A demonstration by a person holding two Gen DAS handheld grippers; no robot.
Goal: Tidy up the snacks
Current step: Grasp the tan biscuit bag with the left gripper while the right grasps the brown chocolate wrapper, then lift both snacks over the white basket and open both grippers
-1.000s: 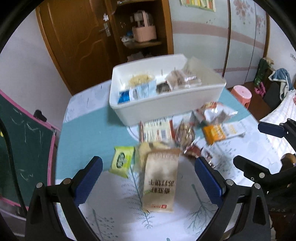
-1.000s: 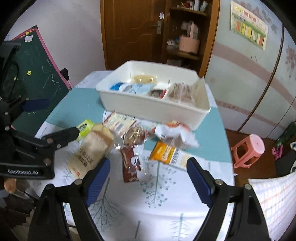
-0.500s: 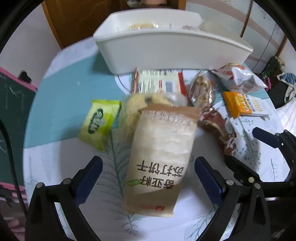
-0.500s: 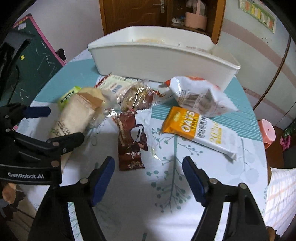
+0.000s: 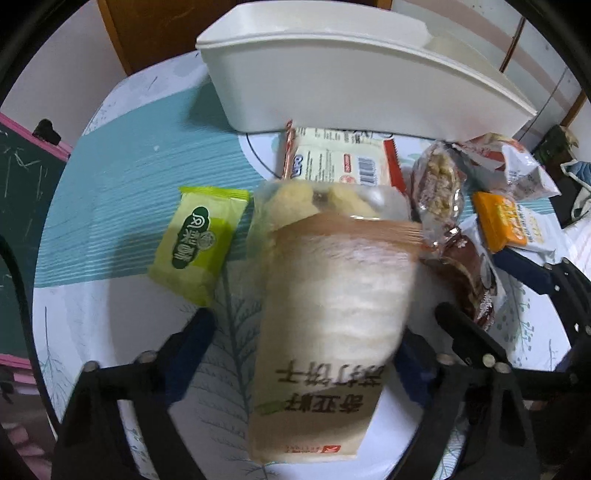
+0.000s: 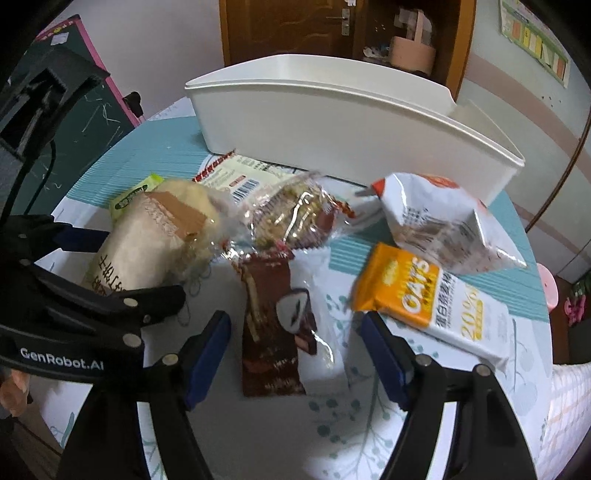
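A tan cracker packet (image 5: pixel 325 325) lies on the table between the fingers of my left gripper (image 5: pixel 299 343), which is open around it; it also shows in the right wrist view (image 6: pixel 144 240). My right gripper (image 6: pixel 295 347) is open around a brown chocolate wrapper (image 6: pixel 273 328). A white bin (image 6: pixel 347 122) stands behind the snack pile, its contents hidden. An orange oats bar (image 6: pixel 424 302), a white crisp bag (image 6: pixel 439 225) and a clear-wrapped grain bar (image 6: pixel 291 218) lie near the right gripper.
A green packet (image 5: pixel 199 243) lies left of the cracker packet. A red-edged white packet (image 5: pixel 340 162) lies against the bin. A chalkboard (image 6: pixel 62 122) stands at the left, a wooden door (image 6: pixel 280 29) behind, a pink stool (image 6: pixel 546 291) at right.
Both grippers have come down and forward to the table. The left fingers have narrowed around the cracker packet; the right fingers now flank the chocolate wrapper.
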